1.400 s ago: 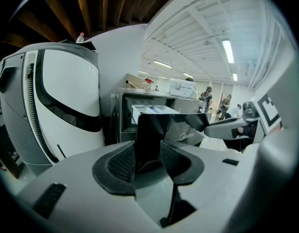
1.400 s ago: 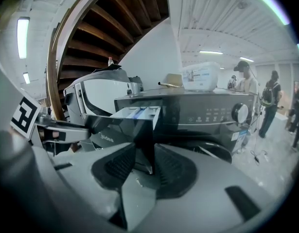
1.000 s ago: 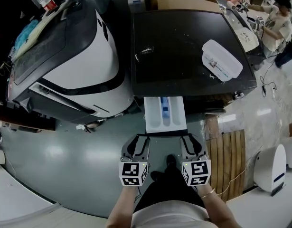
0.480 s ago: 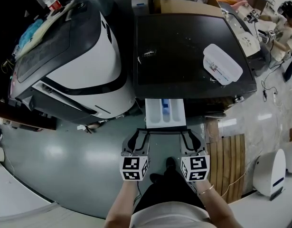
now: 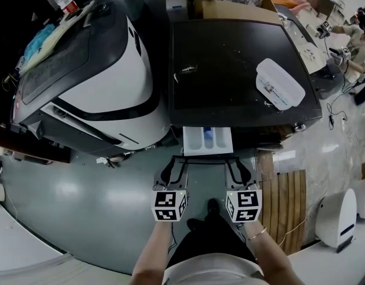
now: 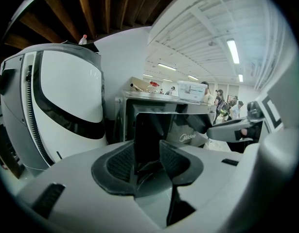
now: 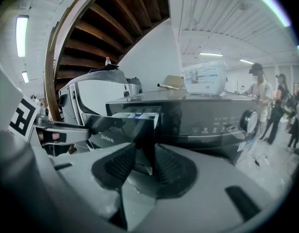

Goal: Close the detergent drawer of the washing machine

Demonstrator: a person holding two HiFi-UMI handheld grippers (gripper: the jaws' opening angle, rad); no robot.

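1. Now, you are holding the left gripper (image 5: 174,170) and the right gripper (image 5: 238,168) side by side. Both are pointing at the detergent drawer (image 5: 207,141), which is standing partly out of the washing machine (image 5: 229,58) just ahead of both pairs of jaws.
2. You are holding the left jaws apart. They have just been closing a little, and the left end of the drawer's dark front panel (image 6: 151,127) is standing between them. The ribbed pads (image 6: 121,161) are not clamping it, as far as the left gripper view is showing.
3. You are holding the right jaws apart too, and the right end of the same panel is sitting between them.
4. Beyond the panel, farther ahead of the jaws, the white tray of the drawer is showing its compartments, with a bit of blue near the middle.
5. To the right of the right jaws, the machine's control strip is running toward a round knob (image 7: 247,121).
6. To the left of the left jaws, a white machine (image 5: 123,70) with a black band is standing beside the washing machine.
7. Far ahead of the right jaws and above them, a plastic box (image 5: 280,83) is lying on the dark top of the washing machine.
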